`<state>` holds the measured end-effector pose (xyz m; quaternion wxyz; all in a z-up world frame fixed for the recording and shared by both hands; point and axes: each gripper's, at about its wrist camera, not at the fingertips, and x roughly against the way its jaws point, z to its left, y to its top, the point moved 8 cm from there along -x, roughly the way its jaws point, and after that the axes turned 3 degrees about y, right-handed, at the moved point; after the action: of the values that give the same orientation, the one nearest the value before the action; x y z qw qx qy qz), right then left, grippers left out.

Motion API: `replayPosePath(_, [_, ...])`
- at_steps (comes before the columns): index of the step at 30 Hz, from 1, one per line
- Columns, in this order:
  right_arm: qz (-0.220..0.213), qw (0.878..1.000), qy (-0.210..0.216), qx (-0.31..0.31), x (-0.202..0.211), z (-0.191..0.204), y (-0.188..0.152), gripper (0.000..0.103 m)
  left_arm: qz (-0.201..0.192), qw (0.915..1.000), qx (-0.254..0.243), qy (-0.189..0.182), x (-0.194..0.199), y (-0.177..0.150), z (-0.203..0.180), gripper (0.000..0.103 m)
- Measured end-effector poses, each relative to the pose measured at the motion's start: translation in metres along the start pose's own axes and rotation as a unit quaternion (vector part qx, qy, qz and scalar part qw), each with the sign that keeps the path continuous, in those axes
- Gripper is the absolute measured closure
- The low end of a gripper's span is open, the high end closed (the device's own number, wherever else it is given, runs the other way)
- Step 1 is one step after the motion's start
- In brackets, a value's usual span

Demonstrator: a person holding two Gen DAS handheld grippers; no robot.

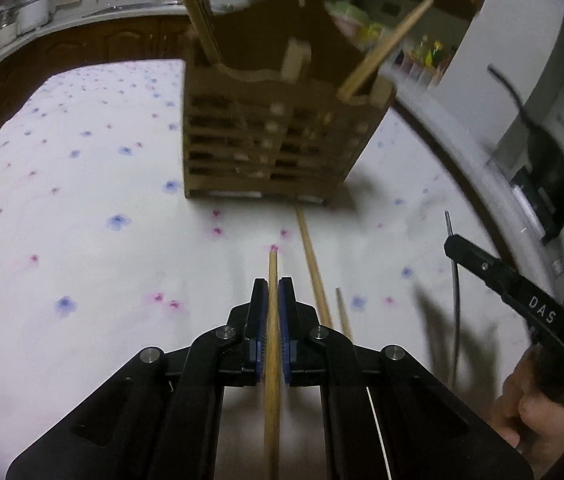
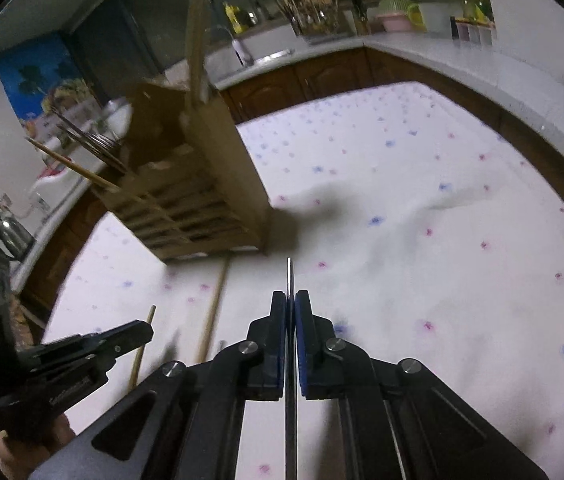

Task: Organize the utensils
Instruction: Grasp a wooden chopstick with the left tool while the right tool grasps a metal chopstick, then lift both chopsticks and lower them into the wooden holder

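Observation:
My left gripper (image 1: pixel 273 286) is shut on a wooden chopstick (image 1: pixel 273 268) that points toward a slatted wooden utensil holder (image 1: pixel 265 136). The holder also shows in the right wrist view (image 2: pixel 201 184) with chopsticks sticking out of it. My right gripper (image 2: pixel 290 300) is shut on a thin metal chopstick (image 2: pixel 289 276); it appears at the right of the left wrist view (image 1: pixel 452 246). Two more wooden chopsticks (image 1: pixel 314 268) lie on the cloth between the grippers; one long one shows in the right wrist view (image 2: pixel 213 312).
The table carries a white cloth with blue and pink flowers (image 2: pixel 422 200). A kitchen counter (image 2: pixel 422 48) with a sink, bottles and a utensil rack runs behind. Jars stand on the counter at far left (image 1: pixel 33 12).

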<state>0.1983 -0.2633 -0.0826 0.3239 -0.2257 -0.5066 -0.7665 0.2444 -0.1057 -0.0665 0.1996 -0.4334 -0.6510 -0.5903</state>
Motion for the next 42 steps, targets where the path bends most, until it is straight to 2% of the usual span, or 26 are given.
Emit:
replayPosePath(11, [-0.080,0.996,0.039,0.019,0.070,0.039,0.032,0.098,-0.087,0.9955,0.020,-0.032,0.084,0.025,-0.002,0.098])
replayPosePath(17, [-0.114,0.992,0.046,0.027,0.095,0.049,0.046,0.098,-0.116,0.9921,0.023,-0.042,0.111,0.033,-0.002,0.098])
replayPosePath(26, [-0.132,0.989,0.049,0.034,0.105,0.055,0.054,0.098,-0.134,0.9900,0.022,-0.040,0.124,0.038,0.000,0.098])
replayPosePath(42, [-0.137,0.989,0.050,0.031,0.107,0.053,0.061,0.098,-0.155,0.9869,0.029,-0.033,0.137,0.052,0.006,0.098])
